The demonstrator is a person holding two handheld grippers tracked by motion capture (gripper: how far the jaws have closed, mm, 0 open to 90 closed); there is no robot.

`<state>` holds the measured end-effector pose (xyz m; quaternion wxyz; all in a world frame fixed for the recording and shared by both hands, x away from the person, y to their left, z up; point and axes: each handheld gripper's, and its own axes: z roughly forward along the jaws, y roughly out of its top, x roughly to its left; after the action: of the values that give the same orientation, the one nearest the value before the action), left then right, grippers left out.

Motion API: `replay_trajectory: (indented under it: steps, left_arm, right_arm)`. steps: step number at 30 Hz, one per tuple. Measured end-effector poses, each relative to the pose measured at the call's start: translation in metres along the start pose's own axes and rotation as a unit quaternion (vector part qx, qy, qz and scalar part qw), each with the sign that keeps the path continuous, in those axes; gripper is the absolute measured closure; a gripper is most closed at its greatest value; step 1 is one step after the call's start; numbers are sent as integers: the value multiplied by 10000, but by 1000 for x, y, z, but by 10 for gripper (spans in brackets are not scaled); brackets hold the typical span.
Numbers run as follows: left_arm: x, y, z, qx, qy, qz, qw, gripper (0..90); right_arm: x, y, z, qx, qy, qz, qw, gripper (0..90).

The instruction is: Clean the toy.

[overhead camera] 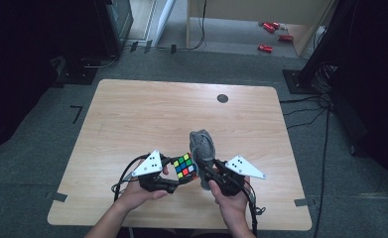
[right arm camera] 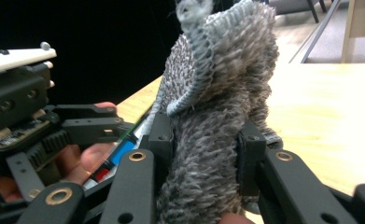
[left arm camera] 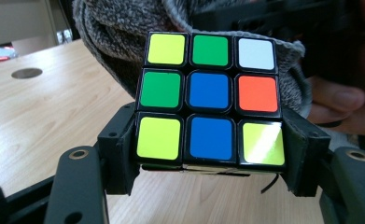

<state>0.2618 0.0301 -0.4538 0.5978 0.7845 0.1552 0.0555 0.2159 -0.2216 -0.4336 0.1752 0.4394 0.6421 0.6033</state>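
At lower centre of the high view, above the wooden surface [overhead camera: 132,114]: left tool [overhead camera: 174,184] clamped on a scrambled puzzle cube [overhead camera: 184,166]; right tool [overhead camera: 207,173] gripping a bunched grey cloth [overhead camera: 202,144] upright, touching the cube. Step judged: wiping the cube. Next move calls for rubbing cloth across its faces.

I see the puzzle cube [overhead camera: 184,166] above the bench's [overhead camera: 147,114] near edge, touching the cloth [overhead camera: 202,146] on its right.
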Motion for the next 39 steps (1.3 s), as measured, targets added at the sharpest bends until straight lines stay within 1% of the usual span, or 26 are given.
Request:
replay_trajectory:
  steps: [1, 3, 4, 5, 6, 7, 9, 12, 13, 14, 17, 19, 20, 22, 24, 25, 26, 28, 31, 32, 33, 34, 35, 37, 38, 39]
  left_arm:
    - [2, 2, -3, -66, 38, -20, 10000, 346]
    - [8, 4, -10, -192, 123, -131, 9997, 346]
    - [12, 6, -15, -273, 173, -191, 9993, 346]
    - [16, 7, -21, -349, 224, -263, 9988, 346]
    - [21, 9, -28, -460, 278, -398, 9978, 345]
    - [24, 10, -32, -525, 282, -470, 9971, 346]
    - [28, 12, -37, -616, 204, -618, 9960, 346]
    - [26, 14, -35, -559, 78, -676, 9961, 345]
    - [25, 14, -33, -536, 52, -678, 9962, 345]
    - [23, 14, -31, -503, 13, -679, 9964, 345]
    - [20, 15, -26, -459, -68, -700, 9965, 345]
    - [21, 15, -26, -407, -41, -713, 9966, 345]
    - [22, 14, -27, -409, -29, -752, 9963, 345]
    - [24, 14, -27, -418, -28, -831, 9957, 345]
    - [24, 14, -27, -373, -41, -823, 9959, 345]
    - [24, 14, -26, -359, -43, -820, 9960, 345]
    - [23, 14, -25, -346, -39, -834, 9959, 345]
    - [23, 14, -23, -330, -6, -840, 9959, 345]
    - [23, 13, -25, -369, 71, -899, 9952, 345]
    - [24, 13, -26, -397, 146, -903, 9950, 345]
    - [25, 13, -28, -426, 225, -892, 9948, 345]
    - [25, 13, -29, -488, 399, -897, 9940, 345]
    - [26, 13, -30, -494, 575, -882, 9932, 345]
    - [28, 12, -30, -454, 840, -909, 9913, 345]
    - [29, 11, -30, -395, 964, -920, 9903, 345]
    - [31, 9, -29, -364, 1038, -946, 9894, 345]
  right_arm:
    - [-4, 0, 0, 17, -14, 54, 10000, 677]
    - [-17, -4, 0, 41, -87, 184, 9998, 682]
    - [-21, -6, 0, 59, -125, 145, 9998, 688]
    - [-26, -9, 1, 99, -170, -8, 9998, 691]
    - [-29, -12, 4, 179, -142, -200, 9995, 691]
    - [-30, -17, 7, 248, -119, -443, 9986, 690]
    - [-28, -23, 13, 308, -33, -788, 9964, 688]
    - [-12, -31, 21, 271, 133, -1435, 9892, 682]
    - [-5, -34, 24, 255, 222, -1679, 9852, 682]
    - [0, -36, 25, 262, 271, -1796, 9830, 682]
    - [11, -43, 29, 392, 363, -2192, 9742, 682]
    - [14, -46, 31, 486, 350, -2294, 9715, 682]
    - [14, -46, 31, 492, 330, -2312, 9711, 682]
    - [11, -42, 28, 428, 261, -2300, 9719, 682]
    - [6, -35, 24, 254, 133, -2218, 9747, 682]
    - [3, -33, 22, 182, 68, -2199, 9753, 682]
    - [2, -33, 21, 187, 54, -2219, 9749, 681]
    - [5, -37, 23, 293, 96, -2336, 9718, 679]
    - [16, -45, 30, 546, 305, -2558, 9647, 672]
    - [19, -47, 32, 641, 382, -2628, 9620, 668]
    - [21, -49, 33, 698, 381, -2698, 9596, 664]
    - [21, -49, 33, 679, 304, -2691, 9602, 664]
    - [18, -48, 33, 677, 190, -2569, 9639, 664]
    - [3, -42, 32, 673, -110, -2159, 9740, 664]
    - [-6, -40, 30, 687, -296, -1970, 9776, 664]
    - [-17, -38, 27, 698, -509, -1799, 9799, 664]
